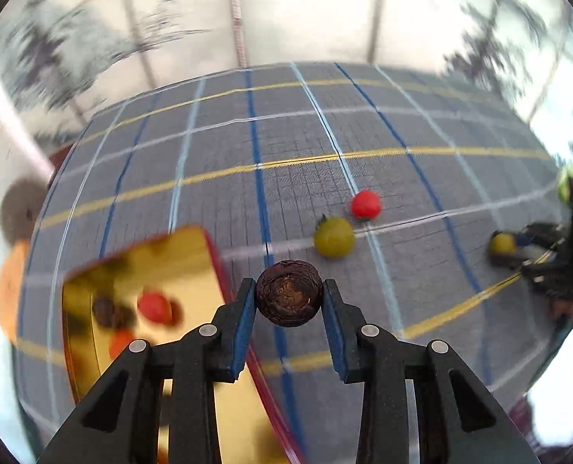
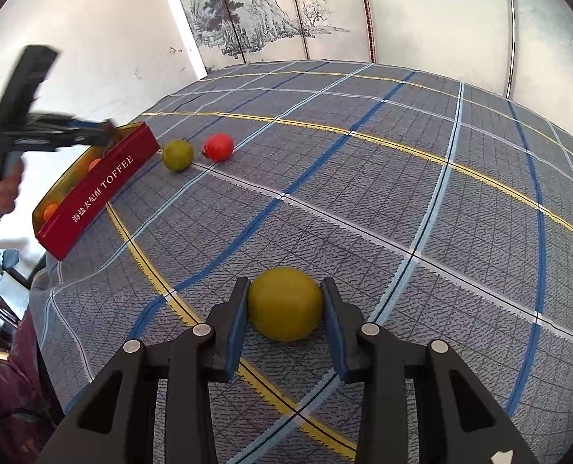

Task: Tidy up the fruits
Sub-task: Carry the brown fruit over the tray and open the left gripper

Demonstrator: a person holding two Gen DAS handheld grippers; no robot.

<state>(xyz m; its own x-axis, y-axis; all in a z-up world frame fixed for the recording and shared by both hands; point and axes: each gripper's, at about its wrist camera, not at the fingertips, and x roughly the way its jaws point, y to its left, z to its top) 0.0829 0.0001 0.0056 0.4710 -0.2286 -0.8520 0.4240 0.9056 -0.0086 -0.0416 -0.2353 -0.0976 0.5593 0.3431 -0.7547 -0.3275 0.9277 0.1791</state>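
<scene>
My left gripper (image 1: 289,301) is shut on a dark brown wrinkled fruit (image 1: 289,298) and holds it above the right edge of a red tin (image 1: 224,270) with a gold inside. The tin holds a red fruit (image 1: 154,306), a dark fruit (image 1: 106,311) and an orange one (image 1: 119,342). A yellow-green fruit (image 1: 333,236) and a red fruit (image 1: 365,204) lie on the cloth beyond. My right gripper (image 2: 284,305) is closed around a yellow-green fruit (image 2: 285,303) that rests on the cloth. The tin (image 2: 97,189) and the left gripper (image 2: 104,135) show at the left in the right wrist view.
A grey checked tablecloth (image 2: 402,193) covers the table. A painted folding screen (image 2: 255,11) stands behind it. The table edge falls away at the left (image 2: 45,270). The yellow-green fruit (image 2: 177,154) and red fruit (image 2: 219,147) lie just right of the tin.
</scene>
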